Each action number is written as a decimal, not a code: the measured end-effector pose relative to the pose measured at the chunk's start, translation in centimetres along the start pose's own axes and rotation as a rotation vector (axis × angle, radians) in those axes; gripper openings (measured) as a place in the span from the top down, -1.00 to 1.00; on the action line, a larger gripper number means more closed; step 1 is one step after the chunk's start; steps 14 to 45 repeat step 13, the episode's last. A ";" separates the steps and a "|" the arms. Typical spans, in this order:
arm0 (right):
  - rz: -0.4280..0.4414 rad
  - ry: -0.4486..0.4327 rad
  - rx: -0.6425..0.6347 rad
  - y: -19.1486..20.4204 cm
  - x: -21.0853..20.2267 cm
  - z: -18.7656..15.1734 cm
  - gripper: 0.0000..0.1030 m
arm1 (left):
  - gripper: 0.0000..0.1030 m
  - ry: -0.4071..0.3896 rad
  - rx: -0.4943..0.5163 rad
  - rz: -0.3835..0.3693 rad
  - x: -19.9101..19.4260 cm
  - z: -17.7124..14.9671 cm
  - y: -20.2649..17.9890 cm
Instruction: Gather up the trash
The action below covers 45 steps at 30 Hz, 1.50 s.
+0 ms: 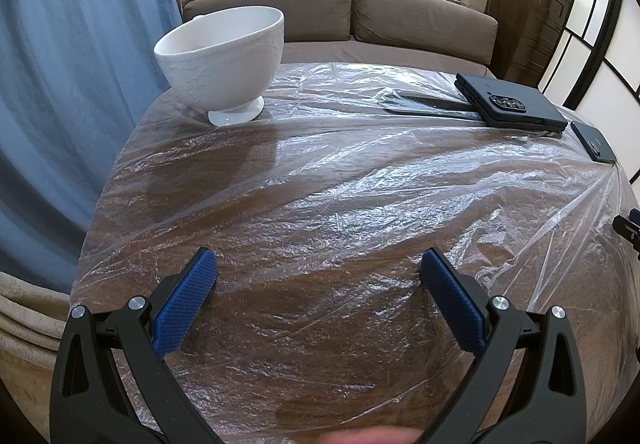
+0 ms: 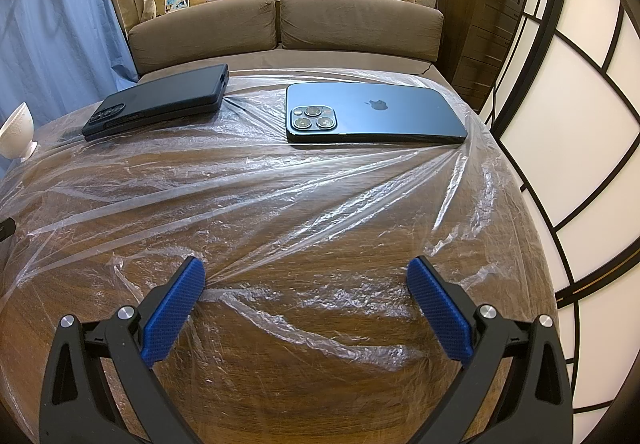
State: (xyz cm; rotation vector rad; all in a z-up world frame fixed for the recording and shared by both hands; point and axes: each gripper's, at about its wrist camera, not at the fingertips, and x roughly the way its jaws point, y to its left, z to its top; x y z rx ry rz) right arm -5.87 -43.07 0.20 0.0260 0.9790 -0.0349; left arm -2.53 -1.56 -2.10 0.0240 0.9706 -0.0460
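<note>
A thin clear plastic sheet lies crinkled over the round wooden table; the same plastic sheet stretches in folds toward the right wrist view's foreground. My left gripper hangs open low over the sheet, nothing between its blue pads. My right gripper is open too, its left pad touching a bunched fold of the plastic. A white footed bowl stands on the sheet at the far left.
A black cased phone and a blue phone lie on the plastic at the far side. A brown sofa sits behind the table, a blue curtain to the left, a panelled screen to the right.
</note>
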 end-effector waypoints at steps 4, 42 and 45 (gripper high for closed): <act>0.000 0.000 0.000 0.0 0.0 0.0 -0.93 | -0.98 0.000 0.001 -0.001 0.1 0.0 -0.1; 0.000 0.000 0.000 0.0 0.0 0.0 -0.93 | -0.98 0.000 0.001 -0.001 0.1 0.0 -0.1; 0.000 0.000 0.000 0.0 0.0 0.0 -0.93 | -0.98 0.000 0.001 -0.001 0.1 0.0 -0.1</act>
